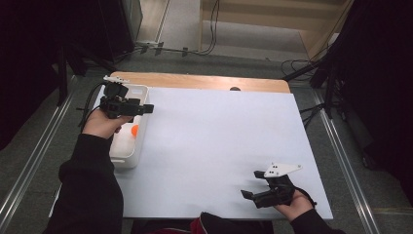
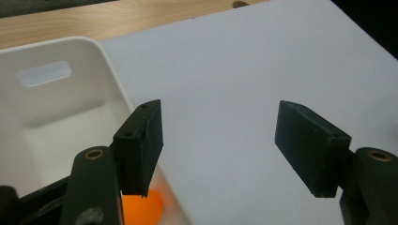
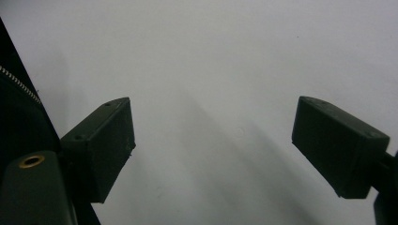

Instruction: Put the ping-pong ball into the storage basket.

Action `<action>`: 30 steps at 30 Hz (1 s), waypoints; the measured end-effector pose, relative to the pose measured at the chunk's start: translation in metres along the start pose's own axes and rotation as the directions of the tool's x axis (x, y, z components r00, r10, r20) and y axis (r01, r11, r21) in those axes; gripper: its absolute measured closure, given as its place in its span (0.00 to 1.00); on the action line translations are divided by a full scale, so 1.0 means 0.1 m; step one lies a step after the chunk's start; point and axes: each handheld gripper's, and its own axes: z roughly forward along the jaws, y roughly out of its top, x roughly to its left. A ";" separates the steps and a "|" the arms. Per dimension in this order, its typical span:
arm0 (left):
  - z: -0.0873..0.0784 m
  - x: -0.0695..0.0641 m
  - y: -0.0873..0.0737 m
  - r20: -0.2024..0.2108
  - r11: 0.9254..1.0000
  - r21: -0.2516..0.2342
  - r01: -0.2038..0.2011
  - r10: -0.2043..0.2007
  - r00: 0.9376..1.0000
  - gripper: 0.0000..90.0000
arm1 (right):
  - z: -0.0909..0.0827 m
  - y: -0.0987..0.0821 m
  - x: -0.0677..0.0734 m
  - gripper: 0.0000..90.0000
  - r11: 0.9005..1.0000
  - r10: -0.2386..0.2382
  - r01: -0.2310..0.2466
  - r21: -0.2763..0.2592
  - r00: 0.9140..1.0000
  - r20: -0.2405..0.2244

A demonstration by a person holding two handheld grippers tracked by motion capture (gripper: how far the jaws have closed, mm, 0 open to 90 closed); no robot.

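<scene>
A white plastic bin (image 1: 125,161) stands at the left edge of the table, with an orange ball (image 1: 134,129) lying inside it. My left gripper (image 1: 144,108) hovers over the bin and points right, toward the white sheet. In the left gripper view the gripper (image 2: 220,126) is open with nothing between its pads, and the orange ball (image 2: 143,210) peeks out below the left jaw, inside the bin (image 2: 70,93). My right gripper (image 1: 249,184) rests near the front right of the sheet. It is open and holds nothing (image 3: 211,126).
A white sheet (image 1: 219,136) covers most of the wooden table (image 1: 195,81). Cables and dark stands (image 1: 321,73) lie on the floor beyond the table. A person's dark sleeves come in from the bottom edge.
</scene>
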 end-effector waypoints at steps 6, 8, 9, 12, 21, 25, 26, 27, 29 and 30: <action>0.09 -0.14 0.02 0.047 0.999 0.015 -0.046 0.046 0.998 0.31 | -0.01 -0.01 -0.02 0.14 1.000 0.008 -0.008 -0.001 1.000 -0.001; 0.12 -0.19 0.03 0.050 0.998 0.017 -0.059 0.058 0.997 0.31 | -0.01 -0.01 -0.01 0.14 1.000 0.011 -0.011 0.000 1.000 -0.001; 0.13 -0.22 0.03 0.053 0.997 0.015 -0.076 0.076 0.996 0.31 | -0.01 -0.01 -0.01 0.14 1.000 0.010 -0.010 -0.002 1.000 -0.002; 0.17 -0.27 0.02 0.069 0.994 0.018 -0.109 0.108 0.992 0.31 | -0.02 -0.02 -0.02 0.14 1.000 0.007 -0.007 -0.007 1.000 -0.005; 0.28 -0.45 -0.02 0.081 0.985 0.039 -0.165 0.162 0.983 0.28 | -0.03 -0.01 -0.05 0.14 0.999 0.037 -0.037 -0.023 0.999 -0.011; 0.31 -0.48 -0.04 0.101 0.984 0.050 -0.173 0.167 0.981 0.28 | -0.03 0.00 -0.08 0.14 0.998 0.058 -0.059 -0.035 0.998 -0.014; 0.32 -0.49 -0.05 0.105 0.985 0.042 -0.168 0.163 0.981 0.28 | -0.03 0.01 -0.08 0.14 0.998 0.057 -0.057 -0.036 0.998 -0.012; 0.33 -0.50 -0.05 0.111 0.985 0.040 -0.169 0.164 0.980 0.28 | -0.03 0.01 -0.09 0.14 0.998 0.057 -0.057 -0.038 0.998 -0.010; 0.33 -0.53 -0.07 0.117 0.985 0.040 -0.171 0.165 0.979 0.28 | -0.03 0.01 -0.09 0.14 0.997 0.059 -0.060 -0.038 0.998 -0.012; 0.34 -0.54 -0.08 0.116 0.984 0.041 -0.173 0.167 0.979 0.28 | -0.03 0.01 -0.09 0.14 0.998 0.058 -0.058 -0.038 0.998 -0.012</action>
